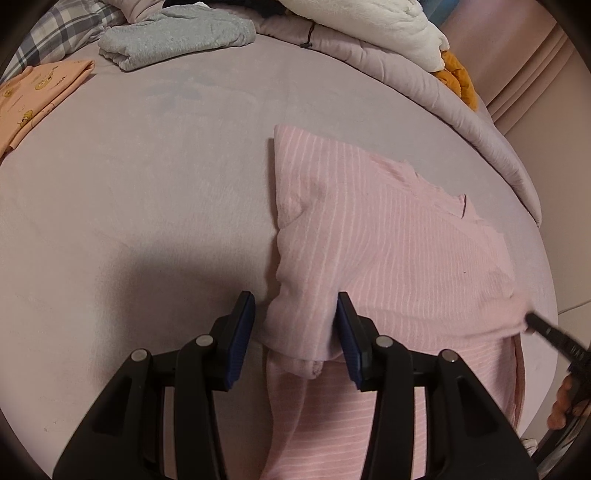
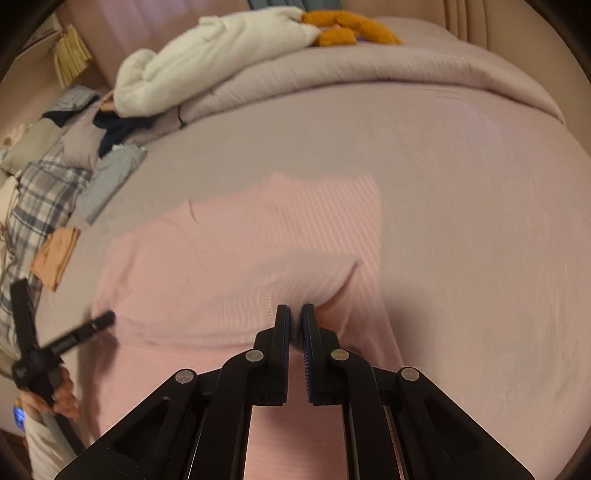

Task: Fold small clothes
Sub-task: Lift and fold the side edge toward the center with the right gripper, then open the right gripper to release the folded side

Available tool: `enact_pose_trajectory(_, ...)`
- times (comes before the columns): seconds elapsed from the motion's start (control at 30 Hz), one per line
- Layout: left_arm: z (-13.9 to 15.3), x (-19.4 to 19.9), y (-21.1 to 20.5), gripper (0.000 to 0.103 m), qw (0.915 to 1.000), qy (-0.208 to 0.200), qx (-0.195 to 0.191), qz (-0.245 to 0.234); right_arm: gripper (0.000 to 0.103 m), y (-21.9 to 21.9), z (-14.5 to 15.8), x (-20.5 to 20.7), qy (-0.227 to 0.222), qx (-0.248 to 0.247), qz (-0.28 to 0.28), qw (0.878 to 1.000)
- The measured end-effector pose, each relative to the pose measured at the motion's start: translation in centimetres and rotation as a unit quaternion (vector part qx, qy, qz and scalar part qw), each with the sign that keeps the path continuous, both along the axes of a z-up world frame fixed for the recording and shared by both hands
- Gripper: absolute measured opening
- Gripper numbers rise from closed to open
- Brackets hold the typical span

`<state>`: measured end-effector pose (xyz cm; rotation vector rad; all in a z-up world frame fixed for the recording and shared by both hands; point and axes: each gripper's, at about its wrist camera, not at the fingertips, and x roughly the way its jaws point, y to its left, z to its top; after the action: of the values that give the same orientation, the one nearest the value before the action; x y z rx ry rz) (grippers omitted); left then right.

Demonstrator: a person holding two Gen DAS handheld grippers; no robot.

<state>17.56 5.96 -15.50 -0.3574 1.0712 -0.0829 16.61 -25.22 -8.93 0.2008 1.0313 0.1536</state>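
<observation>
At the bottom of the left wrist view, the left gripper [image 1: 295, 325] stands with its blue-padded jaws apart, a bunched corner of the pale pink garment with thin white stripes [image 1: 388, 236] lying between them without either pad pressing on it. In the right wrist view the right gripper [image 2: 295, 325] is clamped tight on a raised fold of the same striped cloth, low in the centre of the frame; the picture there is blurred. The garment lies spread across the mauve bed sheet [image 1: 166, 184], filling the lower right of the left view and the lower centre of the right view, one part folded over the rest. A hand [image 2: 61, 398] grips the left tool at the lower left edge of the right view. Farther off, at the upper left of the left view, rest a folded peach printed cloth [image 1: 37, 96] and a folded grey fleece piece [image 1: 177, 37], beside plaid fabric [image 1: 62, 29]. Along the top lie a rumpled mauve quilt [image 2: 332, 77], a white fluffy blanket [image 2: 207, 51] and an orange soft item [image 2: 347, 27].
</observation>
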Motion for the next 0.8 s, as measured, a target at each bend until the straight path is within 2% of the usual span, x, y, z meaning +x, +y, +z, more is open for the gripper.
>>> enact_pose_trajectory(0.27,-0.1,-0.1,0.0,0.045,1.0000,0.000,-0.001,0.000,0.008,-0.9,-2.4,-1.4,0.039,0.005,-0.009,0.999)
enact_pose_trajectory(0.37,-0.1,-0.2,0.0,0.046,1.0000,-0.001,-0.001,0.000,0.008,-1.8,-2.8,-1.5,0.050,0.032,-0.020,0.998)
enact_pose_trajectory(0.43,-0.1,-0.2,0.0,0.046,1.0000,-0.001,0.000,-0.001,0.008,-2.3,-2.6,-1.7,0.048,0.045,-0.027,0.997)
enact_pose_trajectory(0.57,-0.1,-0.2,0.0,0.046,1.0000,0.000,-0.002,0.001,0.022,-2.7,-1.5,-1.8,0.033,0.036,-0.033,0.998)
enact_pose_trajectory(0.8,-0.2,-0.3,0.0,0.046,1.0000,-0.002,-0.002,-0.001,0.022,-3.8,-1.7,-1.4,0.028,0.075,-0.069,0.994)
